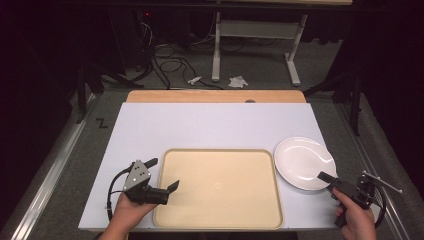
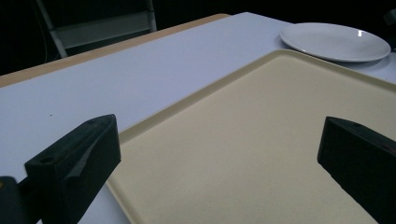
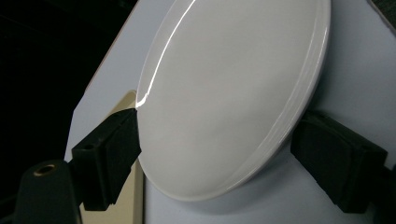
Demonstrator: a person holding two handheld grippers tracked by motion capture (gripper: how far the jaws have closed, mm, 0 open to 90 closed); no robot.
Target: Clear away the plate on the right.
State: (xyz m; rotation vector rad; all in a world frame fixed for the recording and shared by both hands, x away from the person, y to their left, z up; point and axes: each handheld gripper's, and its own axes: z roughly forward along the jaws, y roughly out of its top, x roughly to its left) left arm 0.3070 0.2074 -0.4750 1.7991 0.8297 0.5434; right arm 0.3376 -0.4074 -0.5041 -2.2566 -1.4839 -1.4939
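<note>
White and glossy, the plate (image 3: 233, 98) lies on the pale table (image 1: 210, 125), its near rim reaching in between the jaws of the right gripper (image 3: 215, 161). One jaw stands over the rim's upper face, the other beyond the rim's outer edge; whether the pads press the plate I cannot tell. The plate sits just beside the beige tray (image 1: 218, 187). The left gripper (image 1: 165, 180) has its jaws spread wide and released, with nothing between them but the tray's bare near-left corner, one jaw over the tray, the other outside its rim.
</note>
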